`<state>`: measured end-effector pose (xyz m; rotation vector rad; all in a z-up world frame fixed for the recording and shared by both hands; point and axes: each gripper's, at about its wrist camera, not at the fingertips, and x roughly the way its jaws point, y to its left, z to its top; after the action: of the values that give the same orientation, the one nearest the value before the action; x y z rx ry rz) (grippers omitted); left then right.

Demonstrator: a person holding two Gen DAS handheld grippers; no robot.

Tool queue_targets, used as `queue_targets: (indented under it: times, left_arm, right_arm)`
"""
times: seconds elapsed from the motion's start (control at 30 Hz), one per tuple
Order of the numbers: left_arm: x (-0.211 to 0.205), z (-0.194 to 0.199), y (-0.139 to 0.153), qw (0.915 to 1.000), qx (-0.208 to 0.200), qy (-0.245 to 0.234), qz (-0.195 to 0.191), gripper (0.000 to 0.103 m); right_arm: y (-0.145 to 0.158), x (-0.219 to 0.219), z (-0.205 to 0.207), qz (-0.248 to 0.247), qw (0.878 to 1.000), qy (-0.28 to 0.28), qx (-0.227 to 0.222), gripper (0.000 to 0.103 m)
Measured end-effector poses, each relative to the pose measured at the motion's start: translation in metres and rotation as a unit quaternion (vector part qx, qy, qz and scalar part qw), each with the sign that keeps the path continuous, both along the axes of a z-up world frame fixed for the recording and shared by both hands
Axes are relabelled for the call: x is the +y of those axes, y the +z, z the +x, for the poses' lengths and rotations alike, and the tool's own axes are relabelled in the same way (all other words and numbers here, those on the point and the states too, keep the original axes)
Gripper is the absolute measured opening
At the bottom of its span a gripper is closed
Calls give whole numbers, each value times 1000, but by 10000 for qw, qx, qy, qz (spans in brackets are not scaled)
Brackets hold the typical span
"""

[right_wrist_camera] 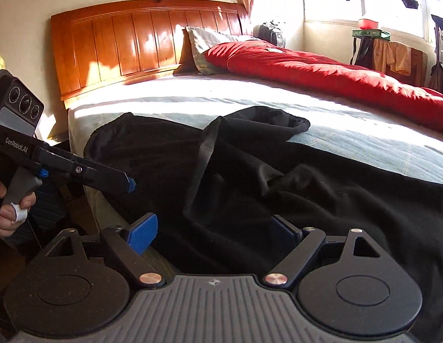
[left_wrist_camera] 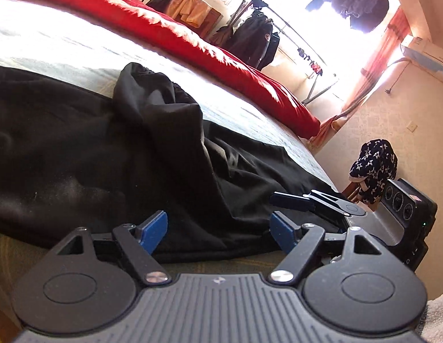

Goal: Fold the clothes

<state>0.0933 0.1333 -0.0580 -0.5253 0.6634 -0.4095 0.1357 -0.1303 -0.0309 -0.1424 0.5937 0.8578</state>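
A black garment (left_wrist_camera: 92, 157) lies spread and rumpled along the near side of the bed, with a raised fold (left_wrist_camera: 152, 100) in its middle. My left gripper (left_wrist_camera: 218, 231) is open at the garment's near hem, its blue pads (left_wrist_camera: 152, 230) wide apart and nothing held. My right gripper (right_wrist_camera: 215, 234) is also open, low over the same black garment (right_wrist_camera: 307, 185), with cloth lying between its fingers. The left wrist view shows the right gripper (left_wrist_camera: 278, 198) from the side, at the garment's right end. In the right wrist view the left gripper (right_wrist_camera: 129, 184) is at the left, held by a hand (right_wrist_camera: 4, 208).
The bed's pale sheet (right_wrist_camera: 192, 97) stretches behind the garment, with a red quilt (right_wrist_camera: 321, 71) along the far side, a pillow (right_wrist_camera: 207, 43) and a wooden headboard (right_wrist_camera: 141, 43). Clothes hang on a rack (left_wrist_camera: 258, 37) by the bright window. A star-patterned cloth (left_wrist_camera: 373, 165) sits beyond the bed's end.
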Motion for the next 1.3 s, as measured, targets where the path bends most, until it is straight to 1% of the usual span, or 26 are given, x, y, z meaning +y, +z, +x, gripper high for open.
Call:
queue_targets:
  times: [0.07,0.17,0.23,0.3,0.43,0.53,0.63,0.67,0.73,0.8,0.83,0.87,0.93,1.0,1.1,1.17,1.23,1.3]
  left_arm:
    - [9,0,2,9999,-53,83,-40,83]
    - [22,7,6,9996,-98,199,-181,84]
    - [32,16,6,9989,-64,243,-397,85]
    - [43,27,5,9973,-15,229,-701,86]
    - [63,54,0,9920,168,278,-1223,87]
    - [77,73,-3,9876,348,334,-1492,87]
    - [88,89,-1,9861,426,339,-1571,87]
    - [91,94,0,9858,448,342,-1585,87]
    - [96,102,0,9851,504,359,-1603,87]
    - [101,109,1,9843,594,359,-1622,87]
    - [102,112,1,9839,643,343,-1634,87]
    - [103,114,2,9835,689,319,-1641,87]
    - [104,120,3,9827,789,263,-1653,87]
    - [104,126,3,9815,891,203,-1681,87]
    - [105,135,-1,9785,1065,157,-1757,88]
    - [105,140,-4,9763,1192,195,-1799,88]
    - [104,142,-4,9760,1243,252,-1773,88]
    - [105,144,-3,9763,1263,312,-1731,88]
  right_arm:
    - [3,5,5,147,9997,91,153,96]
    - [7,16,17,329,9986,232,339,97]
    - [8,26,26,431,9973,363,468,97]
    - [8,39,36,489,9959,503,563,97]
    - [4,63,60,584,9925,628,875,98]
    - [-1,78,78,674,9886,668,1170,98]
    - [-3,92,94,791,9838,732,1435,98]
    - [-4,94,97,847,9809,800,1561,98]
    - [-6,98,98,995,9712,1019,1912,98]
    - [-8,102,100,1141,9595,1236,2259,100]
    - [-9,104,100,1214,9530,1344,2431,103]
    - [-10,106,101,1285,9459,1451,2601,103]
    - [-12,107,95,1287,9339,1617,2917,103]
    - [-12,107,89,1190,9286,1648,3105,103]
    - [-10,106,85,962,9276,1568,3250,103]
    - [-3,102,89,969,9282,1415,3301,103]
    - [9,94,96,1058,9326,1239,3221,103]
    - [22,82,105,1162,9397,1032,3046,103]
